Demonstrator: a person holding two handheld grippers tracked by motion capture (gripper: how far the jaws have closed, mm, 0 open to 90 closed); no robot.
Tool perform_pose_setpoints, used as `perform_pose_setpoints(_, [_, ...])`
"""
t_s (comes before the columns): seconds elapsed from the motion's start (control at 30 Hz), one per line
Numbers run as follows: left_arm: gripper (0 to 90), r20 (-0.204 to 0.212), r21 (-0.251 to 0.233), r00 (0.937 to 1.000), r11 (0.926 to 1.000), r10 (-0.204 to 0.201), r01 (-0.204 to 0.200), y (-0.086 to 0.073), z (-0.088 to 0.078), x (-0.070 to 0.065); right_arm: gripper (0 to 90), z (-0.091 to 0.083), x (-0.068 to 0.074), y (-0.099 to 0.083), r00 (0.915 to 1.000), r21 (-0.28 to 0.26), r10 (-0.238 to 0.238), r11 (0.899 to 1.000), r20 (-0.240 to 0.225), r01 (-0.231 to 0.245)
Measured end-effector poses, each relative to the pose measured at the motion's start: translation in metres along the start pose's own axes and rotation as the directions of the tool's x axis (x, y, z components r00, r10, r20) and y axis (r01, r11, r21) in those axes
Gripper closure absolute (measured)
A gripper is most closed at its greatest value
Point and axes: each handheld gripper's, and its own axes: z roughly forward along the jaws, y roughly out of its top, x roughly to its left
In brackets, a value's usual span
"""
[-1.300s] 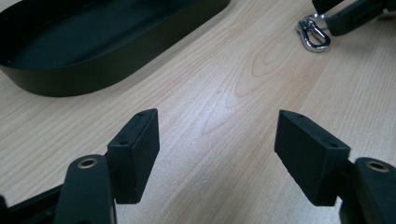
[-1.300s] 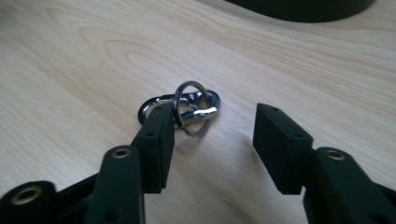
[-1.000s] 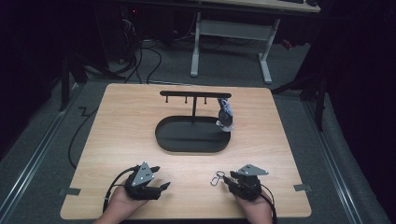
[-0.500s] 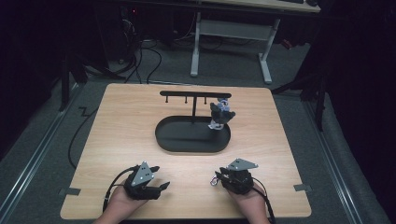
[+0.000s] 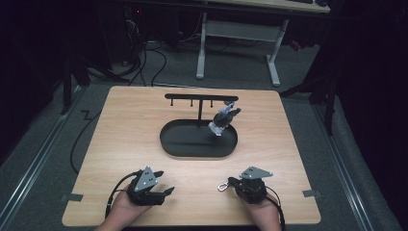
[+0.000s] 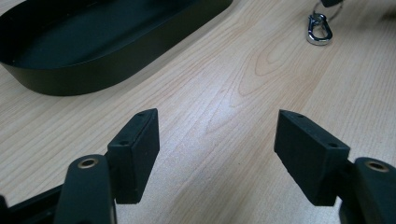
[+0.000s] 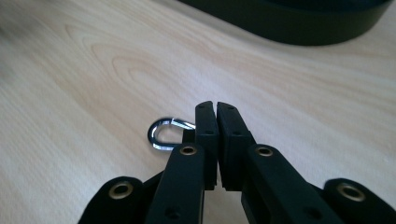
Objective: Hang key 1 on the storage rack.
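Note:
A small silver snap clip [image 5: 222, 186] lies on the wooden table [image 5: 125, 125] near the front edge. My right gripper [image 5: 231, 183] has just been closing at its end and its jaws now stand pressed together. In the right gripper view the clip [image 7: 163, 133] sticks out to the left of the shut right gripper [image 7: 216, 109], its dark end tucked in at the pads. My left gripper [image 5: 165, 182] rests at the front left, open, nothing between its fingers. The left gripper [image 6: 217, 154] faces bare wood, with the clip [image 6: 320, 30] farther off.
A black oval tray [image 5: 166, 139] sits mid-table with a black T-shaped rack [image 5: 199, 96] rising from it. A grey keychain charm [image 5: 222, 120] hangs from the rack's right end. Bare wood lies between the tray and both hands. Desk legs and cables stand beyond the table.
My right gripper has shifted left up to the clip and its jaws have closed. The hanging charm has swung a little. The left gripper has not moved.

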Motion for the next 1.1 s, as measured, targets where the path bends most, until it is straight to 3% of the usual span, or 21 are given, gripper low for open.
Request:
perform_pose_setpoints(0.33, [31.8, 0.001, 0.001, 1.0, 1.0, 0.005, -0.005, 0.001, 0.0, -0.001, 87.6, -0.016, 0.002, -0.02, 0.9998, 0.045, 0.02, 0.999, 0.005, -0.02])
perform_pose_setpoints(0.6, [31.9, -0.002, 0.009, 0.9998, 0.9998, 0.02, -0.02, 0.001, 0.003, -0.003, 88.3, -0.019, 0.002, -0.026, 0.9998, 0.064, 0.0, 0.998, 0.017, -0.001])
perform_pose_setpoints(0.77, [31.9, -0.004, 0.015, 0.9997, 0.9996, 0.025, -0.024, 0.002, 0.005, -0.003, 88.4, -0.012, -0.008, -0.027, 0.9977, 0.033, 0.044, 0.998, 0.052, -0.045])
perform_pose_setpoints(0.87, [32.0, -0.003, 0.015, 0.9995, 0.9994, 0.032, -0.032, 0.001, 0.004, -0.004, 88.4, -0.007, -0.017, -0.021, 0.9923, 0.025, 0.058, 0.998, 0.11, -0.061])
perform_pose_setpoints(1.0, [32.1, 0.0, 0.015, 0.9996, 0.9995, 0.027, -0.027, 0.001, 0.003, -0.005, 87.8, -0.004, -0.025, -0.018, 0.9894, 0.03, 0.101, 0.994, 0.104, -0.104])
perform_pose_setpoints(1.1, [32.2, 0.007, 0.013, 0.9998, 0.9997, 0.018, -0.018, 0.0, 0.002, -0.004, 81.5, -0.003, -0.024, -0.017, 0.9901, 0.047, 0.103, 0.993, 0.096, -0.108])
